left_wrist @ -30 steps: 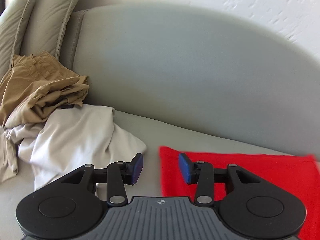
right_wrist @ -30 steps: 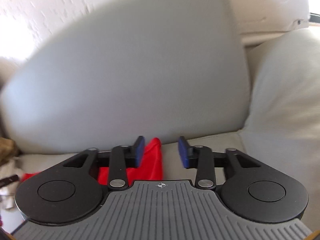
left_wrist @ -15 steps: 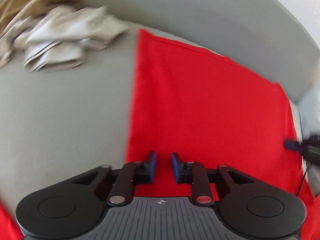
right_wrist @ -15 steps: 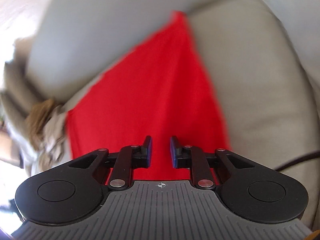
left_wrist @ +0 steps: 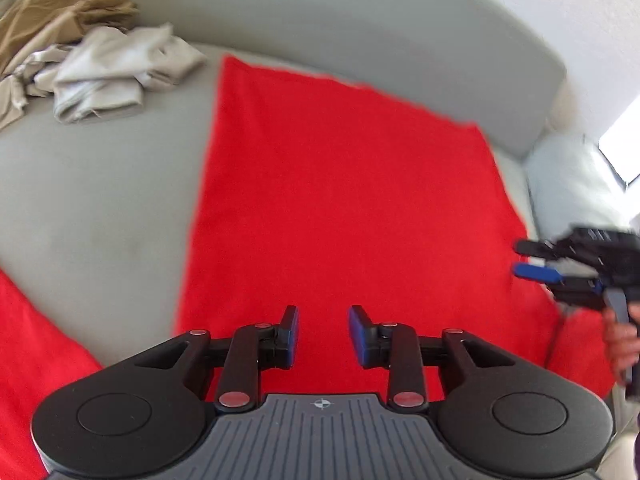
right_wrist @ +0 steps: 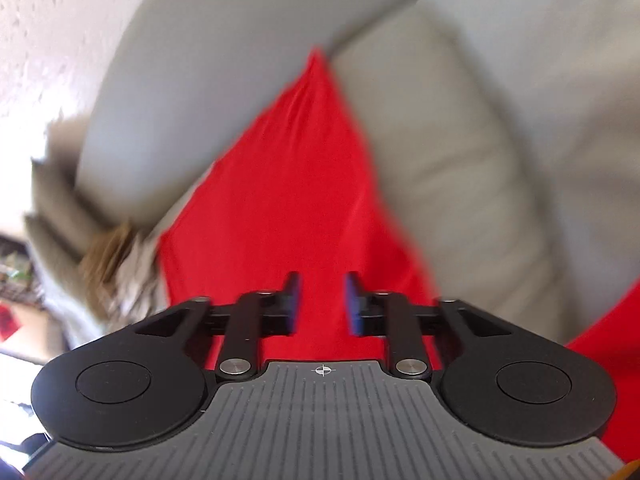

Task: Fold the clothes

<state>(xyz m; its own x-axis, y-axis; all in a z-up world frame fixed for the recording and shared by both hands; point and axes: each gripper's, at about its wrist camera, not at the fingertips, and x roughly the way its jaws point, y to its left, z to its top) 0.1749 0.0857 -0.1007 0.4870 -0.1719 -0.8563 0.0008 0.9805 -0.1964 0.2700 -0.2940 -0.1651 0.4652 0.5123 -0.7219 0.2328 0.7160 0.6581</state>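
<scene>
While the red cloth [left_wrist: 340,200] lay spread flat across the grey sofa seat [left_wrist: 100,200], both grippers hung over its near end with nothing between their jaws. At nine o'clock of the cloth sat bare cushion, and towards eleven o'clock a crumpled pale garment [left_wrist: 116,68] and a tan one [left_wrist: 60,12] were heaped against the backrest [left_wrist: 360,28], well apart from the red edge. The left gripper [left_wrist: 323,334] pointed down at the cloth's near middle, its jaws partly apart and opening, pads clear of the fabric. At three o'clock the right gripper [left_wrist: 536,260] hovered beside the cloth's right edge, a hand [left_wrist: 622,340] behind it; its own view showed its jaws likewise partly apart and opening over red fabric.

The step looked like taking the near edge for a fold. It would go best with each gripper pinching only one layer near a corner, both lifting together and laying the edge squarely to the far edge by the backrest. Nothing lay on the cloth; the side cushion [left_wrist: 568,184] crowded the right corner.
</scene>
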